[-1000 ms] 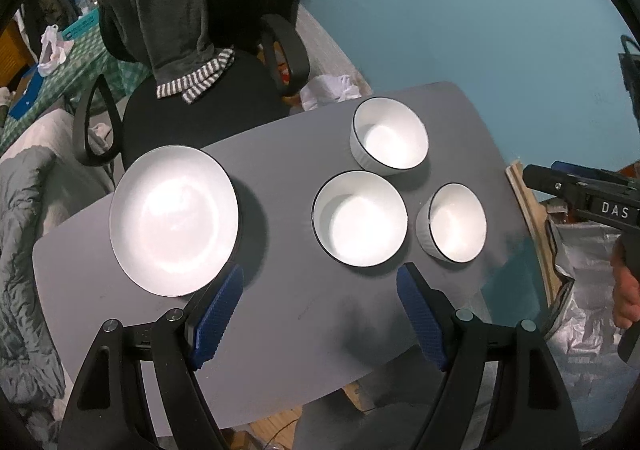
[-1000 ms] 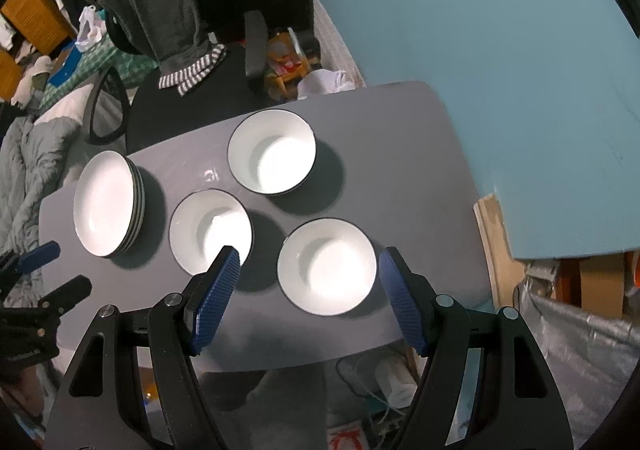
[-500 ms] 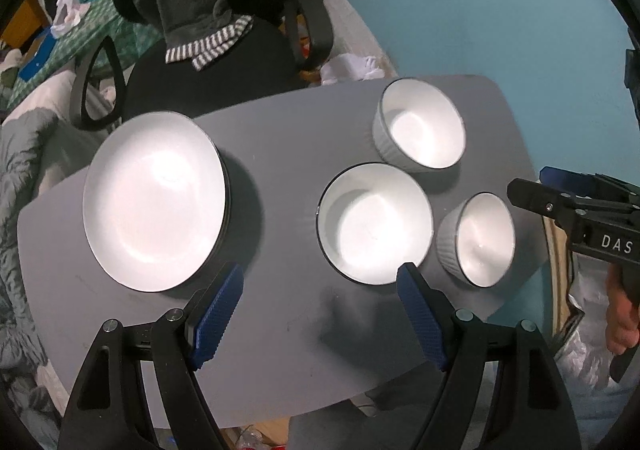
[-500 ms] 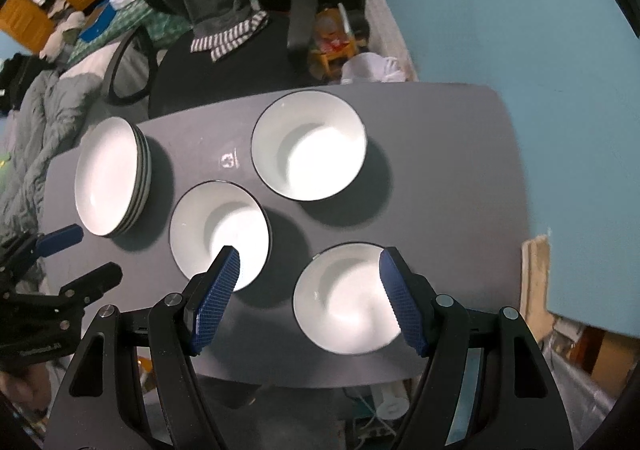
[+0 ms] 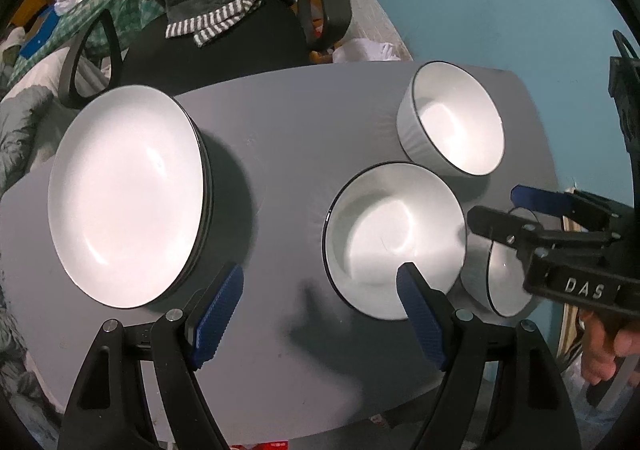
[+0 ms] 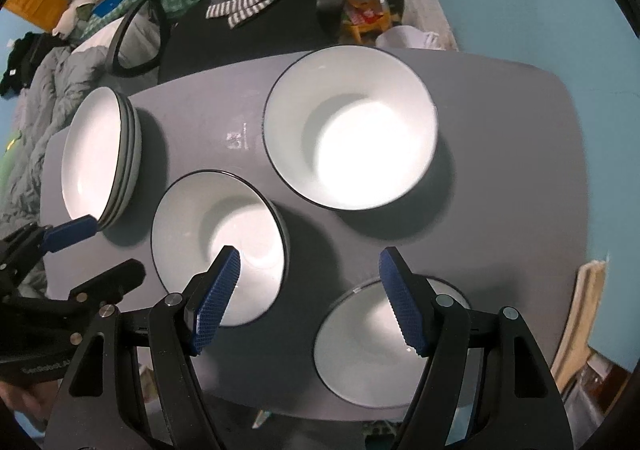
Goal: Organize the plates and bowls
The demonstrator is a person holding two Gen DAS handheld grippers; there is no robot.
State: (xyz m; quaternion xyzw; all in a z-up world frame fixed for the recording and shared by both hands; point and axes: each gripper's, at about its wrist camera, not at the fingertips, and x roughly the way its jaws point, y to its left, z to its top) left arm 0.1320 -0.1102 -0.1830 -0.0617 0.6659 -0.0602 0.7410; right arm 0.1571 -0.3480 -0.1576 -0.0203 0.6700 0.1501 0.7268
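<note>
Both claws gape, empty: right claw (image 6: 310,300) could clip the near bowl's (image 6: 370,346) rim (glazed, slippery), tipping it off the bench (image 6: 500,169); left claw (image 5: 320,316) idle.

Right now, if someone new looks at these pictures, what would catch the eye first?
First the white dishes on the grey table: a stack of plates at the left and three bowls to the right. Next the blue-padded grippers, left gripper and right gripper, both open above them.
</note>
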